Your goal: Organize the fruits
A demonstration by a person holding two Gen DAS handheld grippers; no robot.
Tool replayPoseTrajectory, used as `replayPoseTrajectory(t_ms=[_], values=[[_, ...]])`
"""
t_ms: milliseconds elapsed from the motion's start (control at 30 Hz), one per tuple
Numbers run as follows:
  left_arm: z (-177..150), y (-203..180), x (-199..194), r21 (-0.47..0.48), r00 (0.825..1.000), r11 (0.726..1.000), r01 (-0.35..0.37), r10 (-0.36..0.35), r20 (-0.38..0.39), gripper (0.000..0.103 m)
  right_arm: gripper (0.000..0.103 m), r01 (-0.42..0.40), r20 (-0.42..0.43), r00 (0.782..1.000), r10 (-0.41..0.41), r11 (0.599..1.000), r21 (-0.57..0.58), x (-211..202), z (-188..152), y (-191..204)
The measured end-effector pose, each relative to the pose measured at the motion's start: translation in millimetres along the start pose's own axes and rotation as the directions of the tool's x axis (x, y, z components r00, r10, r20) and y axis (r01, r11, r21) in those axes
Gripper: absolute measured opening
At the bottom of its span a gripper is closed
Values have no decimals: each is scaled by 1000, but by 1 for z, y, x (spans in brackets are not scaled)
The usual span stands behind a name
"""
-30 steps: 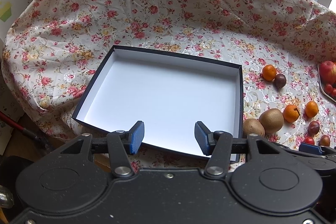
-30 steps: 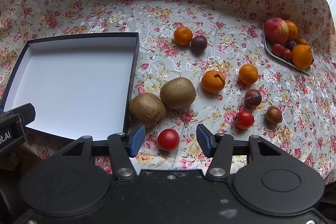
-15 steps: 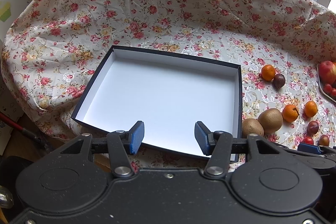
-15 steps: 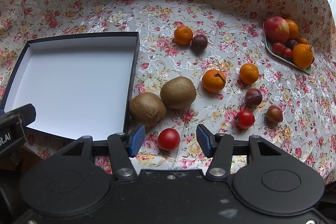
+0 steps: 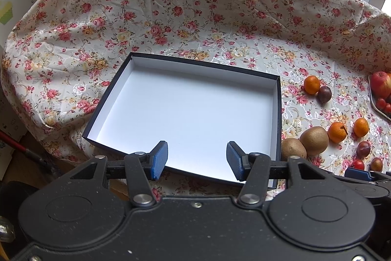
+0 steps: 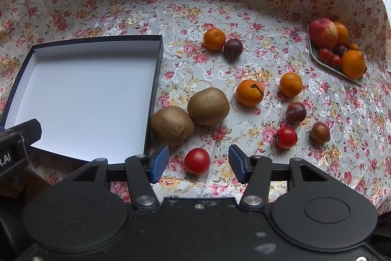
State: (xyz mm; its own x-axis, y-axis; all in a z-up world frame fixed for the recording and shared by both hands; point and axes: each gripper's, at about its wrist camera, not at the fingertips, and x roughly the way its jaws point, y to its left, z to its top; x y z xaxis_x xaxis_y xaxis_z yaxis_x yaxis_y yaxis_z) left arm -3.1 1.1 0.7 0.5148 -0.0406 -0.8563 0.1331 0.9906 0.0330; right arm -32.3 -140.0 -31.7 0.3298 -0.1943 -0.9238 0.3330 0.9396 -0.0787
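Observation:
A shallow black box with a white inside (image 5: 185,111) (image 6: 83,92) lies on the flowered cloth with nothing in it. My left gripper (image 5: 197,161) hangs open over its near edge. Right of the box lie two kiwis (image 6: 171,125) (image 6: 208,105), three mandarins (image 6: 249,92) (image 6: 290,84) (image 6: 214,39), three plums (image 6: 233,48) (image 6: 296,112) (image 6: 320,131) and two tomatoes (image 6: 286,137). My right gripper (image 6: 198,164) is open, with the nearer red tomato (image 6: 197,160) lying between its fingertips, untouched.
A small dish (image 6: 325,64) at the far right holds an apple (image 6: 323,33), oranges, cherry tomatoes and a plum. The cloth rises in folds behind the table. The left gripper's body (image 6: 17,146) shows at the left edge of the right wrist view.
Both grippers have drifted slightly; the tomato sits a little deeper between the right fingertips. Nothing was grasped or moved.

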Motion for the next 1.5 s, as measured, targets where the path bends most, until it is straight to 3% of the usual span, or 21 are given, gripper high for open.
replayPoseTrajectory(t_ms=[567,1500], values=[[1,-6,-1,7,1000,1000,23,-23,-11,60,56,13,-27,1000,-13,1000,18,4,0,-9],[1,-51,-3,87,998,994,62,-60,-17,60,56,32,-67,997,-26,994,102,5,-7,-54]])
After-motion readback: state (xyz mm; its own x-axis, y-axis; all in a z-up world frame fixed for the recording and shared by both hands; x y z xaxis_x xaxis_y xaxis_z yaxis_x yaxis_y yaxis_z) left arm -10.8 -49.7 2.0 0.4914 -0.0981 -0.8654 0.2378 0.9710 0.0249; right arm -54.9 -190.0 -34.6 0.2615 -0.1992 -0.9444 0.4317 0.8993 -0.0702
